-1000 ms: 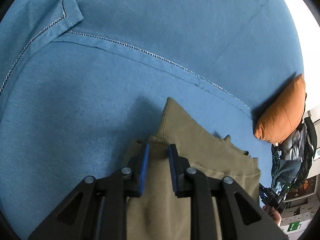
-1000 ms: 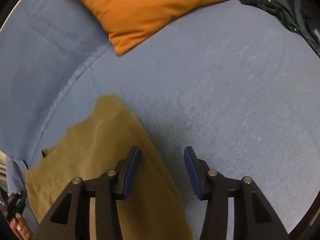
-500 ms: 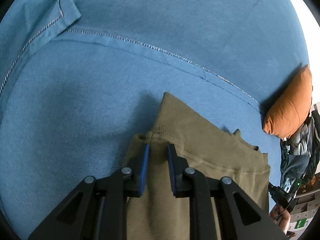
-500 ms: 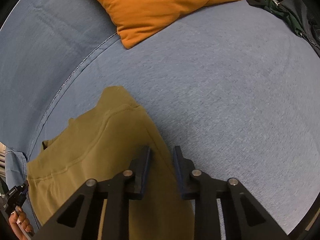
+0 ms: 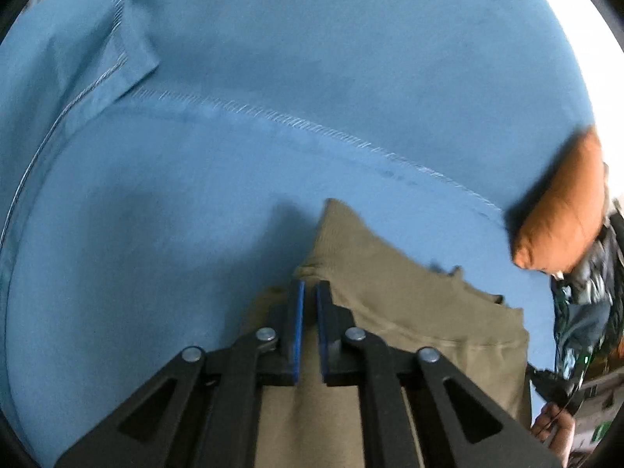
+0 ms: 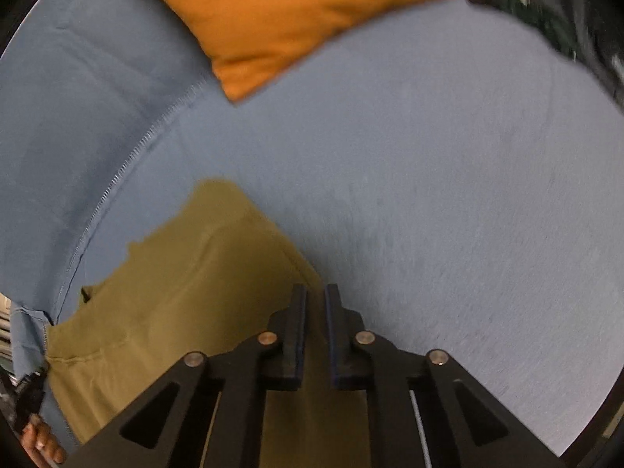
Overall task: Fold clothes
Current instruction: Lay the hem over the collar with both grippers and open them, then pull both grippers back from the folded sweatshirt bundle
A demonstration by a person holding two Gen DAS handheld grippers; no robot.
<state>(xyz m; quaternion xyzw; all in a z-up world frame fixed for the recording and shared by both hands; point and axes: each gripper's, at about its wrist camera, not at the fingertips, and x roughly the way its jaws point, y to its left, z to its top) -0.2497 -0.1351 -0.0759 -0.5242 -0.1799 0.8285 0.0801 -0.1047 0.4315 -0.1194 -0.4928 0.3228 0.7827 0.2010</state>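
An olive green garment [image 5: 409, 312] lies on the blue sofa seat [image 5: 156, 234]. My left gripper [image 5: 308, 290] is shut on the garment's left edge, below its ribbed corner. In the right wrist view the same garment [image 6: 187, 296] spreads to the left. My right gripper [image 6: 315, 294] is shut on the garment's right edge, with the fabric between the pads. Both grippers hold the cloth low over the seat.
An orange cushion [image 6: 296, 11] leans on the sofa back; it also shows in the left wrist view [image 5: 565, 218]. A dark pile of clothes [image 5: 589, 284] lies past the cushion. The sofa seam [image 5: 312, 128] runs across behind the garment.
My right gripper closed from wide open onto the garment's right edge. My left gripper narrowed and shut on the left edge. Both views are now blurred by motion.
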